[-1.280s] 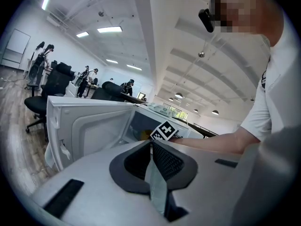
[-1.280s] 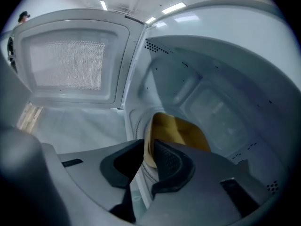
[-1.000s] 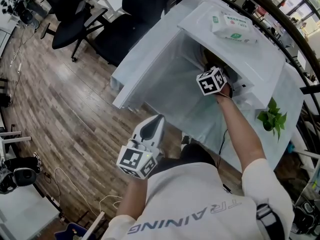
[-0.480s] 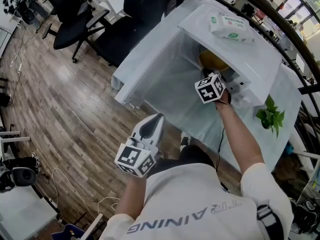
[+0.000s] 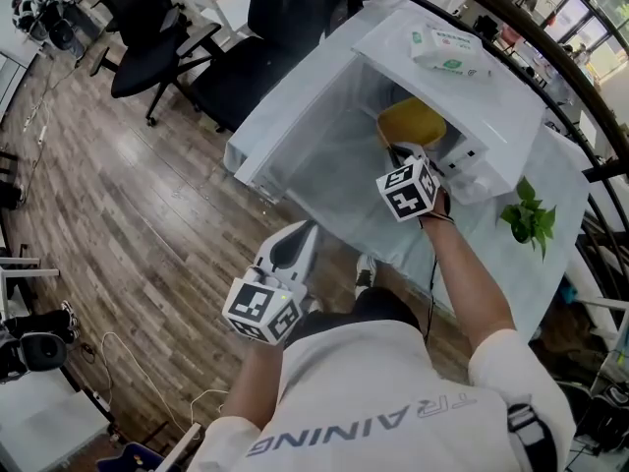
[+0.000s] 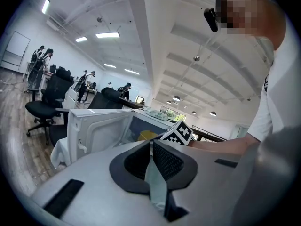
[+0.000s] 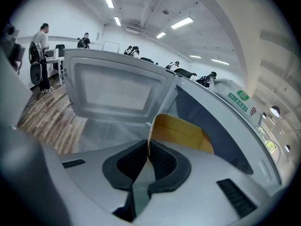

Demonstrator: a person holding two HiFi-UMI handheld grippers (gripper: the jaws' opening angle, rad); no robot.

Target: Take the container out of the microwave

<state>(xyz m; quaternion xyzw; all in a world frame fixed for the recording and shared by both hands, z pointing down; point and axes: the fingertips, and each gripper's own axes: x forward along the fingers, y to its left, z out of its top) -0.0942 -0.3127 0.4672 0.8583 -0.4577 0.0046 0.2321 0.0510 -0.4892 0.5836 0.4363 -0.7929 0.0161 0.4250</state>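
The yellow container (image 5: 413, 124) hangs at the mouth of the white microwave (image 5: 496, 101), whose door (image 5: 314, 150) stands open to the left. My right gripper (image 5: 401, 155) is shut on the container's near rim. In the right gripper view the thin yellow wall of the container (image 7: 181, 133) runs straight into the closed right gripper (image 7: 148, 149), with the door (image 7: 117, 91) behind it. My left gripper (image 5: 303, 236) is held low near my body, shut and empty. The left gripper (image 6: 151, 147) points at the microwave door (image 6: 94, 131), and the container (image 6: 148, 135) shows small beyond it.
A pack of wet wipes (image 5: 447, 49) lies on top of the microwave. A small green plant (image 5: 526, 222) stands on the white-clothed table (image 5: 560, 254) to the right. Black office chairs (image 5: 157, 37) stand on the wooden floor at the far left.
My right gripper has drawn back toward me, and the yellow container has come out of the microwave's cavity into plain view. The left gripper has barely moved.
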